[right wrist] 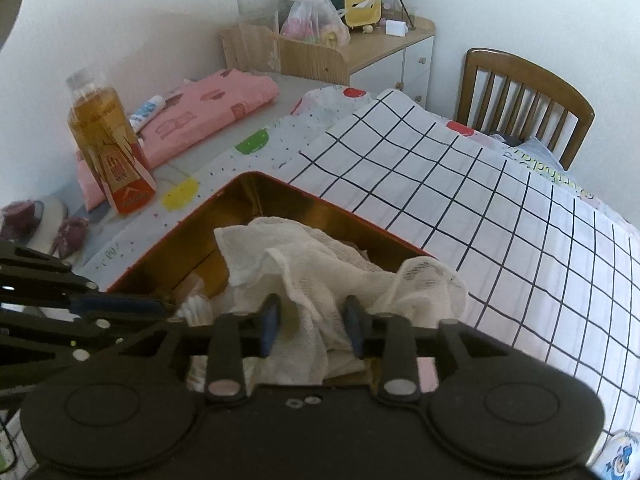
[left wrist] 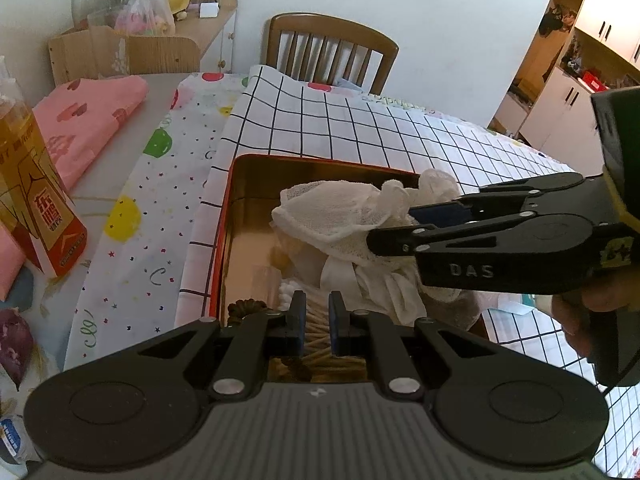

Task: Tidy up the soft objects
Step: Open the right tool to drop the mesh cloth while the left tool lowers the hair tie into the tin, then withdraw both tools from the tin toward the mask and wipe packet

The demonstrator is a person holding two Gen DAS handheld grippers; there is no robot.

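A table (right wrist: pixel 248 148) against a white wall is covered by a confetti-print sheet (left wrist: pixel 132 240) and, over that, a black-grid white cloth (right wrist: pixel 500 216); a wooden chair (left wrist: pixel 332 50) is seen at the far edge. A red-rimmed, gold-lined tin (left wrist: pixel 256 200) is set on the grid cloth. Crumpled white gauze cloth (right wrist: pixel 304 264) is heaped inside the tin, one fold draped over the rim on the right gripper's side. Cotton swabs (left wrist: pixel 316 322) are seen at the tin's near end. The left gripper (left wrist: pixel 316 320) is held over the swabs, its jaws narrow with nothing between them. The right gripper (right wrist: pixel 314 320) is lowered onto the gauze with jaws partly apart; a fold lies between the fingers (right wrist: pixel 271 316), with no firm pinch visible. A bottle of amber liquid (right wrist: pixel 106 140) and folded pink fabric (right wrist: pixel 208 116) are noted on the bare tabletop, well apart from the tin.
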